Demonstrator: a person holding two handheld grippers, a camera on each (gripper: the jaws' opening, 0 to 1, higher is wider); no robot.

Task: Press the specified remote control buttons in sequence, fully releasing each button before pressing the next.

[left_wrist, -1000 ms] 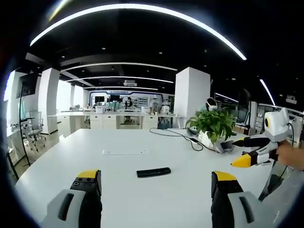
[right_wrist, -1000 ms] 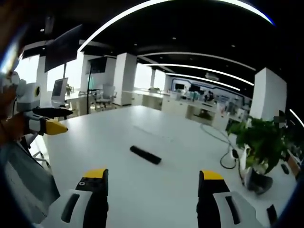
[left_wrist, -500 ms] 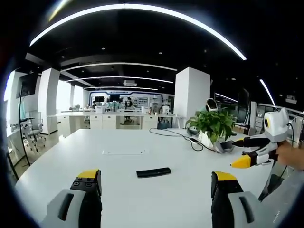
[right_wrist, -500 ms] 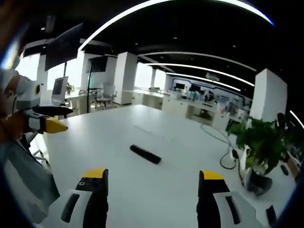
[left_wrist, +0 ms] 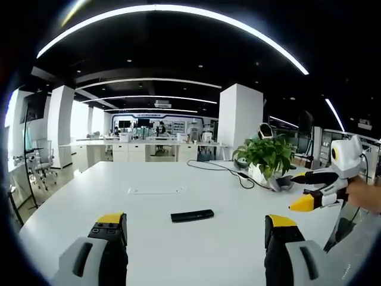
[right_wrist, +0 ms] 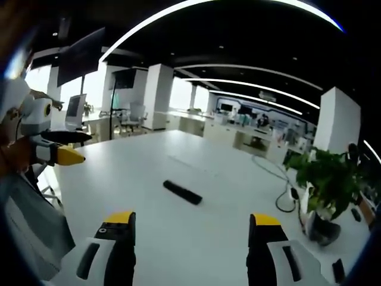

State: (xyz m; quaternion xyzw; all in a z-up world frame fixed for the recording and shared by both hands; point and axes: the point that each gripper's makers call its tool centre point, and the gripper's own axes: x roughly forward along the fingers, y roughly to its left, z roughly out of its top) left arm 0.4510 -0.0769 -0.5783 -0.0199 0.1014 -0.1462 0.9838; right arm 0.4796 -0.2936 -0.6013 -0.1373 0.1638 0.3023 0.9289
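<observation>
A slim black remote control lies flat on the white table, a little ahead of both grippers. In the right gripper view the remote control sits diagonally mid-table. My left gripper is held open above the near table edge, nothing between its yellow-tipped jaws. My right gripper is likewise open and empty. The right gripper also shows at the right edge of the left gripper view, held by a hand; the left gripper appears at the left of the right gripper view.
A potted green plant stands at the table's right side, with black cables trailing near it. The plant appears again in the right gripper view. A thin flat strip lies beyond the remote. Office desks and pillars fill the background.
</observation>
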